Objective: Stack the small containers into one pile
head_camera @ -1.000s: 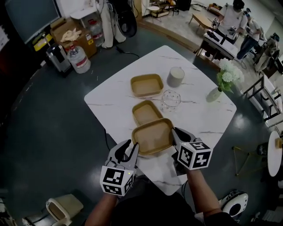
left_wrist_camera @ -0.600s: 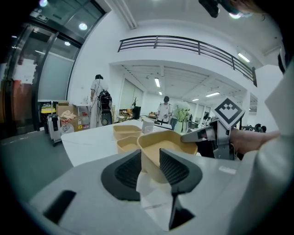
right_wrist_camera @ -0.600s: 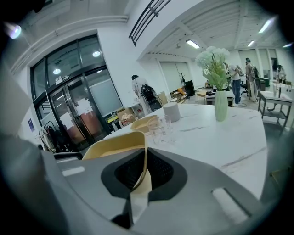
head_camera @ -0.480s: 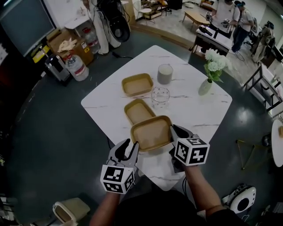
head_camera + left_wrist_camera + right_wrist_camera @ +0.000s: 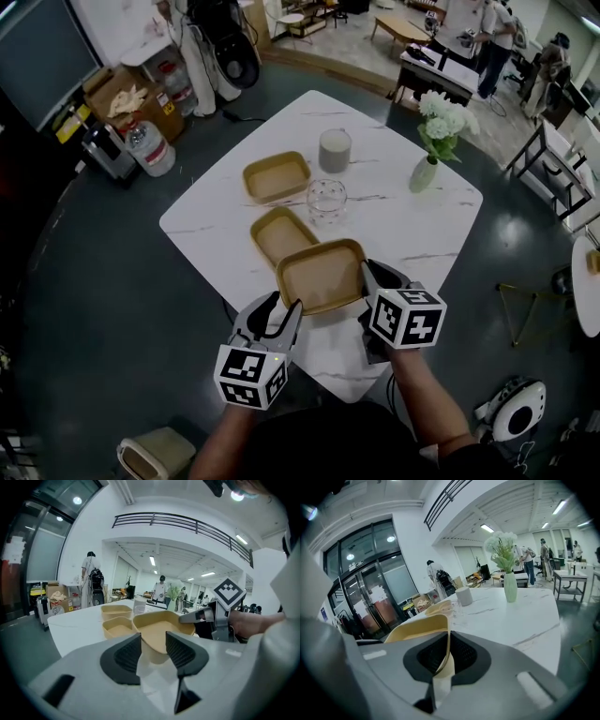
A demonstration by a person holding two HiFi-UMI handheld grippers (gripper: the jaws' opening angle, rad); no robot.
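Observation:
Three tan containers are on or over the white table [image 5: 431, 234]. The far container [image 5: 277, 176] and the middle container [image 5: 281, 234] rest on the tabletop. The nearest container [image 5: 322, 275] is held just above the table, with its far corner over the middle one. My right gripper [image 5: 370, 278] is shut on its right rim, and the thin wall is pinched between the pads [image 5: 444, 654]. My left gripper [image 5: 284, 317] is at its near left corner. The left gripper [image 5: 152, 649] is opening; the container's corner [image 5: 159, 632] lies between the jaws, clear of the pads.
A clear glass jar [image 5: 326, 199] stands just right of the middle container. A grey cup [image 5: 335, 150] and a vase of white flowers [image 5: 427, 169] stand farther back. Cardboard boxes and a water bottle [image 5: 150, 148] sit on the floor to the left. People stand at desks far behind.
The left gripper's jaws have spread apart at the container's near corner. The held container has drifted slightly toward the middle container. The right grip is unchanged.

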